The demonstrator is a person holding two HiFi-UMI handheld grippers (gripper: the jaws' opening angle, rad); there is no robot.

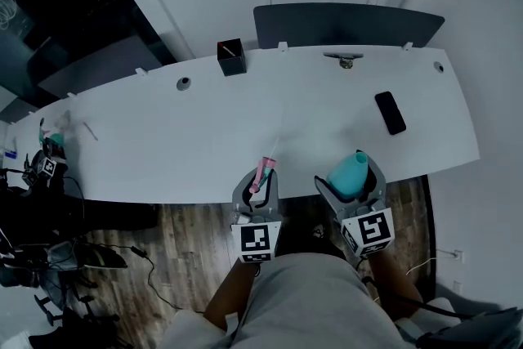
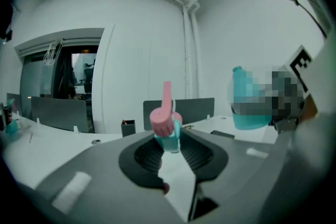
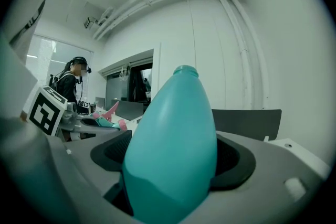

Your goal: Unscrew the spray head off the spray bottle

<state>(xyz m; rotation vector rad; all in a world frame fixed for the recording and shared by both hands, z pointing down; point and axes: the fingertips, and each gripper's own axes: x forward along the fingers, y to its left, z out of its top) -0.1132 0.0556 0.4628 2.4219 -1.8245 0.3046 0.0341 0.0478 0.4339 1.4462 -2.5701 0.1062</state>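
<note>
The spray head [image 1: 262, 172], pink with a teal collar, is off the bottle and sits gripped in my left gripper [image 1: 257, 185]; in the left gripper view the spray head [image 2: 167, 124] stands upright between the pads. The headless teal bottle [image 1: 349, 173] is in my right gripper [image 1: 353, 185], shut on its body. In the right gripper view the bottle [image 3: 173, 152] fills the jaws, open neck pointing up and away. Both grippers hang side by side over the near edge of the white table [image 1: 245, 135], a short way apart.
On the table lie a black phone [image 1: 390, 112] at the right and a black pen holder [image 1: 231, 57] at the back. A dark chair back [image 1: 343, 24] stands behind the table. A person [image 3: 71, 84] stands far off at the left.
</note>
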